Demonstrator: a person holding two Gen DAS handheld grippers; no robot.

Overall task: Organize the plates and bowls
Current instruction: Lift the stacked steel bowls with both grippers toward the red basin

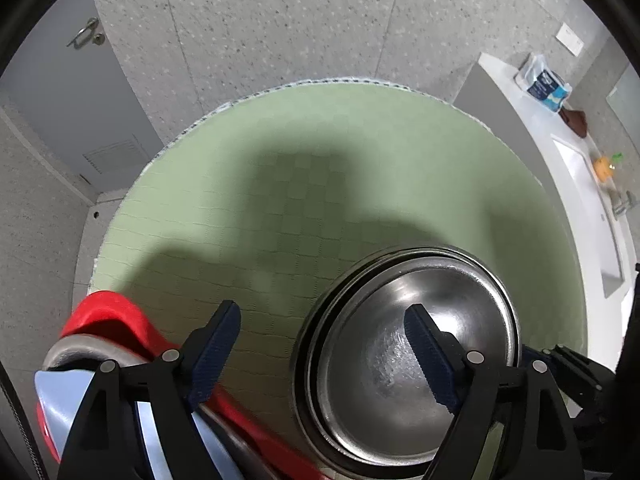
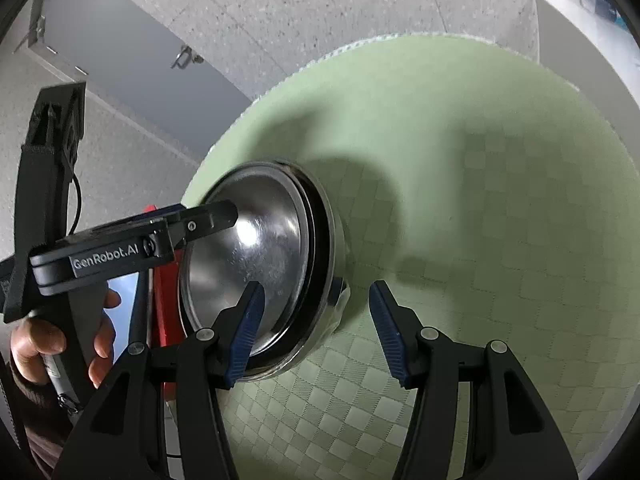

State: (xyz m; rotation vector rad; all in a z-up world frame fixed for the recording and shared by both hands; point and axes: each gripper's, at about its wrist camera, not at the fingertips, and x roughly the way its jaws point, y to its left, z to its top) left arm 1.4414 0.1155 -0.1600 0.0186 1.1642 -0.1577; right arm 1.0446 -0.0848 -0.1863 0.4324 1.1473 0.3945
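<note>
Here the nested steel bowls (image 1: 404, 364) are seen stacked on the green checked mat (image 1: 320, 140), while both the left gripper (image 1: 324, 344) and right gripper (image 2: 316, 332) are held wide open and empty, so the red plate (image 1: 116, 316) probably must be grasped next.

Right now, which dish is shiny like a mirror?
The steel bowl on the green mat. It is silver and reflects light; the red dish and the pale blue dish beside it are dull and coloured.

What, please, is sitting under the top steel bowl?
More steel bowls: the top bowl nests in a stack whose rims show around it. The top bowl hides their insides and exact count.
</note>
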